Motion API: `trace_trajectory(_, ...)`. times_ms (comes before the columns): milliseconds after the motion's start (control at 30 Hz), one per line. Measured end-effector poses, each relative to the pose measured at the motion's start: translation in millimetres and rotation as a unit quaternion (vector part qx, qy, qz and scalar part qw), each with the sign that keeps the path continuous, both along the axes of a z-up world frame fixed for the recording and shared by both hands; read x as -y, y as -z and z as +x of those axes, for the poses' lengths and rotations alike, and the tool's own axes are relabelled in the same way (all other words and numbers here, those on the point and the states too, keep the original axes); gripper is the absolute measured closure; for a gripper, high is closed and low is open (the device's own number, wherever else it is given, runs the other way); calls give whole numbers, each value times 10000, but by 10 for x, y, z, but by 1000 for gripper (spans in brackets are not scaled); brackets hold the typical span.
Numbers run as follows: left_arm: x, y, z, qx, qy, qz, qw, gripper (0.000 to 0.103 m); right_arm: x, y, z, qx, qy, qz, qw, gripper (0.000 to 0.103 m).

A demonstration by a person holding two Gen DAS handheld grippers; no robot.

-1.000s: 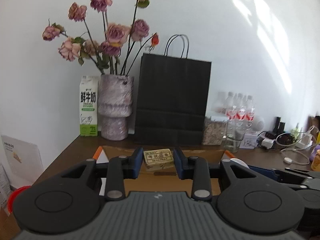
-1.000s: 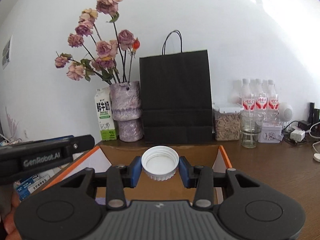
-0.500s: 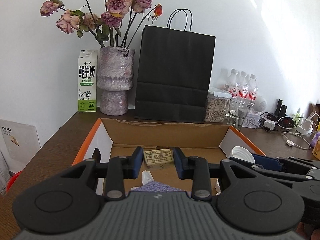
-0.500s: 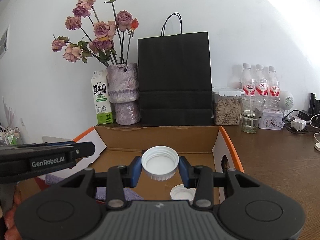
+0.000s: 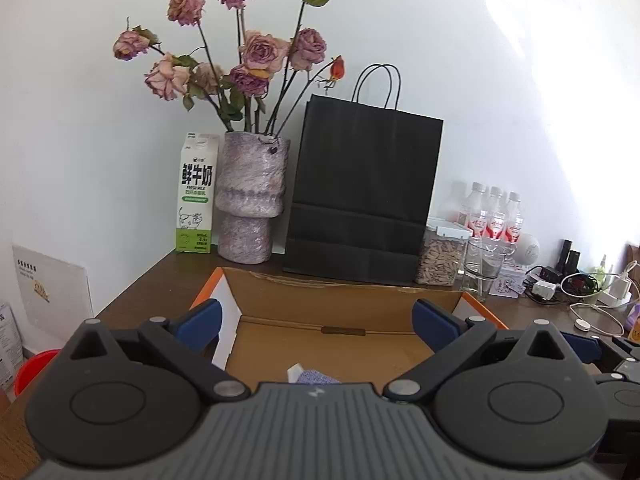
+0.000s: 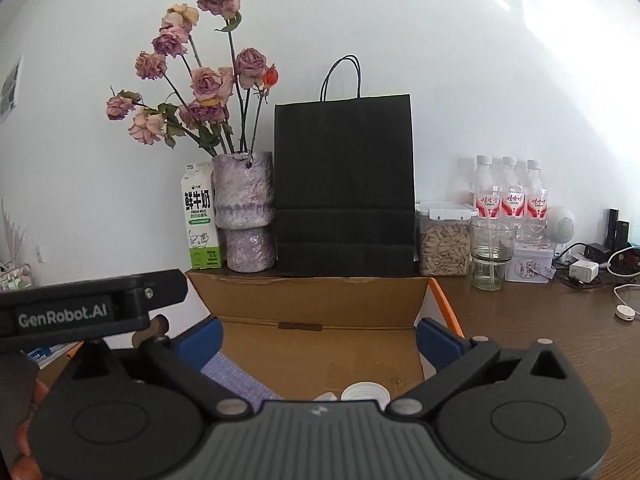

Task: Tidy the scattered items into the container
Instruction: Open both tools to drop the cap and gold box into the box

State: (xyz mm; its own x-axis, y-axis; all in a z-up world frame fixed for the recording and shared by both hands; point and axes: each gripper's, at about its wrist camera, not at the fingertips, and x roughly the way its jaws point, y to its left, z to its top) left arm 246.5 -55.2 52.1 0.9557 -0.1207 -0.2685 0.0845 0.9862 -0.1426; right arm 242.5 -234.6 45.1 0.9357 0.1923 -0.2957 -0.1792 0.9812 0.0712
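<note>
A lived-in home corner is indicated. A brown wooden tabletop (image 6: 560,344) is set against a plain white wall. At its far edge, dried roses (image 5: 256,56) are kept in a mottled purple vase (image 5: 250,196), with a milk carton (image 5: 195,196) at its left and a black paper bag (image 5: 362,192) at its right. Farther right, a jar of seeds (image 6: 443,240), a drinking glass (image 6: 490,252), bottled water (image 6: 508,196) and tangled chargers and cables (image 5: 588,292) are gathered.
</note>
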Motion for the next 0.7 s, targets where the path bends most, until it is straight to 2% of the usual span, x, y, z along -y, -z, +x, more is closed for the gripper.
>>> trace_trajectory(200, -62, 23, 39, -163, -159, -97, 9997, 0, 7, 1, -3, -55, 27, 3, 10000, 0)
trace_trajectory(700, -81, -1, -11, -88, -167, -123, 9997, 0, 0, -29, -40, -38, 36, -47, 10000, 0)
